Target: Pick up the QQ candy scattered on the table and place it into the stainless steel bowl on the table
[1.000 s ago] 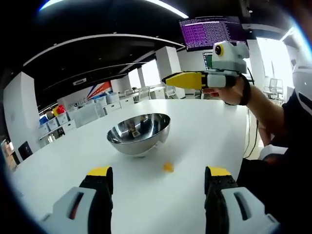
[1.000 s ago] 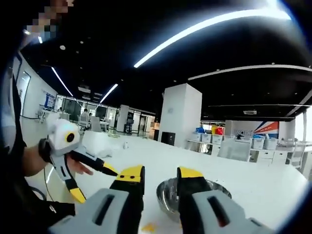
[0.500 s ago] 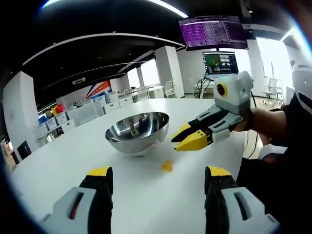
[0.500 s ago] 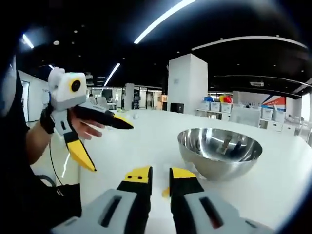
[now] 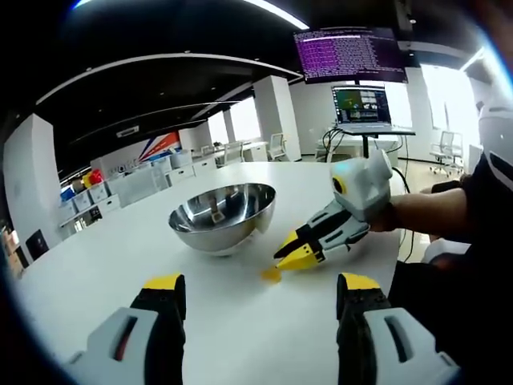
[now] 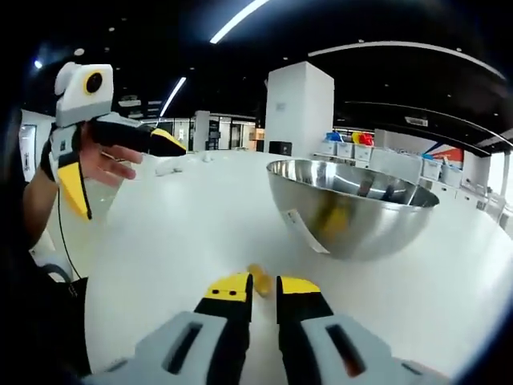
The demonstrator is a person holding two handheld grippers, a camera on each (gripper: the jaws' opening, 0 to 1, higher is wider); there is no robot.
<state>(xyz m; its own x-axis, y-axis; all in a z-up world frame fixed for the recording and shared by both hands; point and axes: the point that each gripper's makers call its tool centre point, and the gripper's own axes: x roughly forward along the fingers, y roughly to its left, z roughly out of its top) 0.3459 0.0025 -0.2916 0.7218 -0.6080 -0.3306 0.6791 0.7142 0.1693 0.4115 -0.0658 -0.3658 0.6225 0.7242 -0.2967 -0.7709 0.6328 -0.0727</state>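
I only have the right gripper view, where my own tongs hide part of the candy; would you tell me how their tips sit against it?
Observer: In the left gripper view, the right tongs slant down to the table, tips right at the yellow candy; I cannot tell whether they grip it.
Operator: Thank you. How does the bowl lie from there?
Observer: The stainless steel bowl sits beyond the candy, apart from it, with bare table between.
Operator: And the left tongs?
Observer: The left tongs stand wide open, short of the candy.
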